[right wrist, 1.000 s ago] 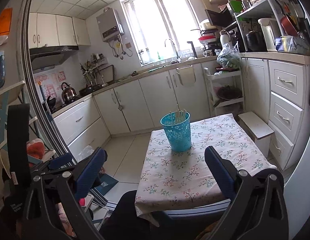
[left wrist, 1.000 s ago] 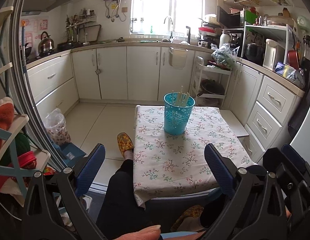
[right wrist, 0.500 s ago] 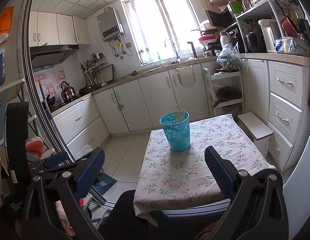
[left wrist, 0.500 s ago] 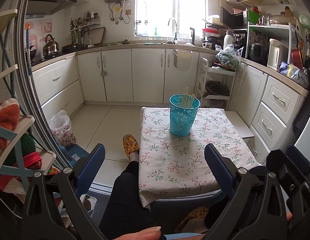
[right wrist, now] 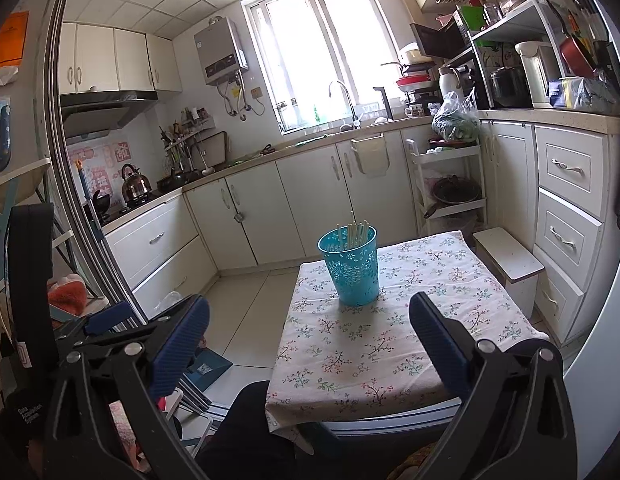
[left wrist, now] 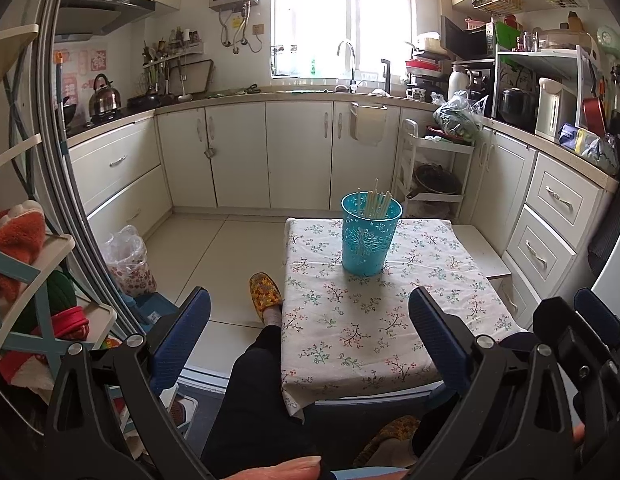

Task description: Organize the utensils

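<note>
A teal perforated cup [left wrist: 370, 236] stands upright near the far end of a small table with a floral cloth [left wrist: 374, 320]. Several pale chopsticks [left wrist: 376, 204] stand inside it. The cup also shows in the right wrist view [right wrist: 350, 266] with the chopsticks [right wrist: 354, 234] in it. My left gripper [left wrist: 310, 332] is open and empty, held back from the table's near edge. My right gripper [right wrist: 310, 336] is open and empty, also short of the table. The right gripper's body shows at the right edge of the left wrist view [left wrist: 582, 344].
The person's dark-clad leg and yellow slipper [left wrist: 265, 290] lie left of the table. A white stool [right wrist: 508, 262] stands at the table's right. Cabinets [left wrist: 297, 156] ring the room. A shelf rack [left wrist: 25, 280] stands at the left, and a plastic-bagged bin [left wrist: 127, 260] on the floor.
Both cameras have shifted slightly, so the table and cup sit a little more to the right in the left wrist view. Both grippers stay open and empty.
</note>
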`<state>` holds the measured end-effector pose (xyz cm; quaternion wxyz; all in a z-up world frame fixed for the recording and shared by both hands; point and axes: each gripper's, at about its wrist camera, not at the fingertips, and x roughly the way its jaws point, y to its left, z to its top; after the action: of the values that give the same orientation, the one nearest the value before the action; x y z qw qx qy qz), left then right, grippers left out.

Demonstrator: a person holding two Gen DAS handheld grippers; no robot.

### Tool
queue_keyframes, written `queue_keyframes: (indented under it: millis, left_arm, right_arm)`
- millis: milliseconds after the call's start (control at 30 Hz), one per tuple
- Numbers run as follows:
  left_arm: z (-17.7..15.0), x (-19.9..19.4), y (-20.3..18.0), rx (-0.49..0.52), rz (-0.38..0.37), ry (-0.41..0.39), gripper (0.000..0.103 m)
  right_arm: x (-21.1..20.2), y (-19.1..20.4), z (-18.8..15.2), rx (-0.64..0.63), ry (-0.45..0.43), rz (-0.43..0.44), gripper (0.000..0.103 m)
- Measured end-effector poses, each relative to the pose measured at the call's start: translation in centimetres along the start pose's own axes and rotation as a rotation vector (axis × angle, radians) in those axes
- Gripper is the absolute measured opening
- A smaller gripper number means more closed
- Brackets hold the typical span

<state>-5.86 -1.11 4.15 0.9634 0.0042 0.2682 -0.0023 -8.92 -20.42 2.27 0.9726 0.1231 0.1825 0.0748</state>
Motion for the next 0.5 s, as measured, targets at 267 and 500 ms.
queue_keyframes:
  millis: [267,500]
  left_arm:
    - [-0.03,-0.03,0.01,0.002,0.002,-0.001,0.095]
    - [0.03,-0.08,0.24,-0.001,0.003,-0.004,0.095]
  right_arm:
    - [-0.01,-0.08,0.02,0.0,0.002,0.001,0.096]
    - [0.0,0.03,0.0,0.0,0.001,0.0,0.096]
